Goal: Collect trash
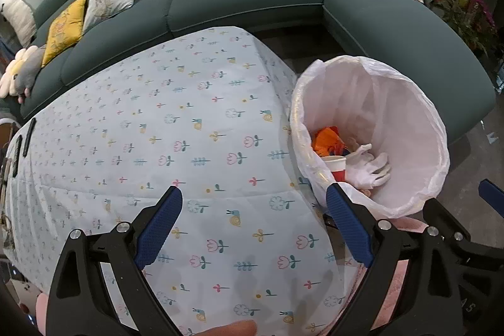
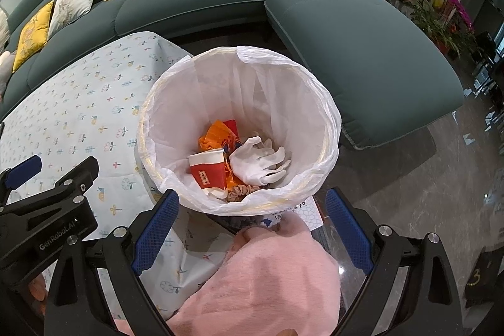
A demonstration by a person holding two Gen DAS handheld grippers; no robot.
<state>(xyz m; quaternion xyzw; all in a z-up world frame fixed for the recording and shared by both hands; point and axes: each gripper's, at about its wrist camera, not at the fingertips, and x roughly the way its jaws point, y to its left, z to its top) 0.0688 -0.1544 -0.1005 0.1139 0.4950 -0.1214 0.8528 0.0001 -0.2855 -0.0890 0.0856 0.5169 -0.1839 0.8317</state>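
At two o'clock of the flower-printed cloth-covered bench (image 1: 195, 128), both grippers, left (image 1: 253, 225) and right (image 2: 250, 229), are hovering empty with fingers spread while the collected trash is lying in the white-lined round bin (image 2: 327, 115), so collecting is probably wrapping up, calling for a scan for leftovers.

The right claw (image 2: 252, 225) with blue pads is wide open and holds nothing. Just ahead of it stands a round bin with a white plastic bag liner (image 2: 318, 103). Inside lie a red paper cup (image 2: 209, 170), white gloves (image 2: 258, 161) and an orange wrapper (image 2: 215, 134). Left of the claw is a flowery cloth on the tabletop (image 2: 72, 118). Below it is soft pink cloth (image 2: 271, 279).
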